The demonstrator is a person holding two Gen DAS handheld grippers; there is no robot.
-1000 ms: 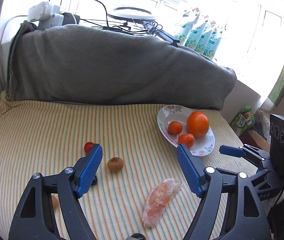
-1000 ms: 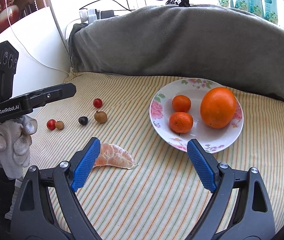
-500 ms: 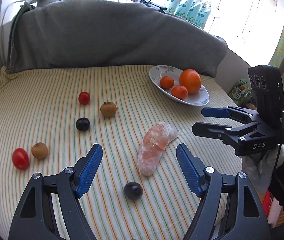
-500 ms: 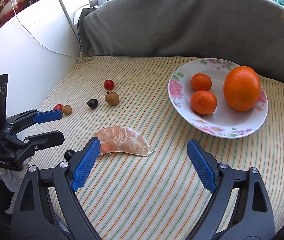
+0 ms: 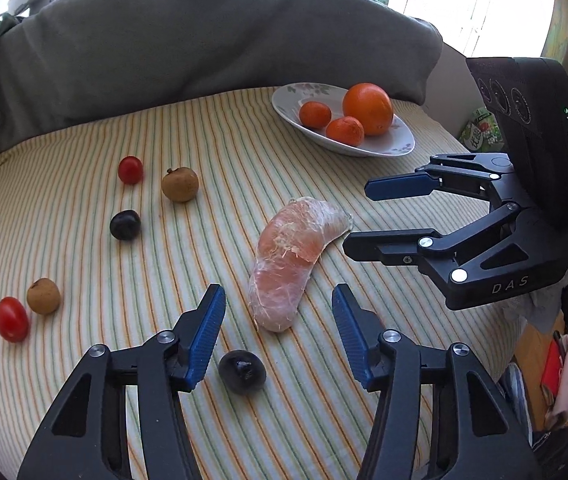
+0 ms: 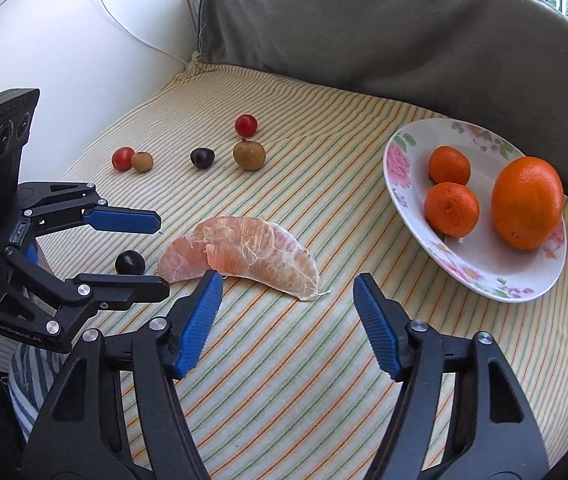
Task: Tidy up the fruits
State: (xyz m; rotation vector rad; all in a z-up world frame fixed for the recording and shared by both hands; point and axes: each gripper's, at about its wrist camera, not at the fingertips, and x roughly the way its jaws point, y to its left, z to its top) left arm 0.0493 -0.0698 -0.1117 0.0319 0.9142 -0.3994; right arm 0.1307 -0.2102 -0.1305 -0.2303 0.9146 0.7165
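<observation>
The striped cloth (image 6: 284,360) looks woven, ribbed and matt, and the grey blanket (image 5: 204,40) behind it soft and fleecy. The plate (image 6: 403,184) is glossy glazed ceramic with printed flowers; the orange (image 6: 525,202) has dimpled, faintly shiny peel, while the peeled segment (image 5: 287,256) shows a thin, fibrous, matt membrane. The fingers (image 5: 206,336) carry ridged blue rubbery pads on matt black plastic with bright metal rivets.

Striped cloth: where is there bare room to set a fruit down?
Bare striped cloth lies between the pink peeled citrus segment and the floral white plate, and behind the small fruits up to the grey blanket. It is crowded around the dark grape, between the open left gripper and the segment.
</observation>
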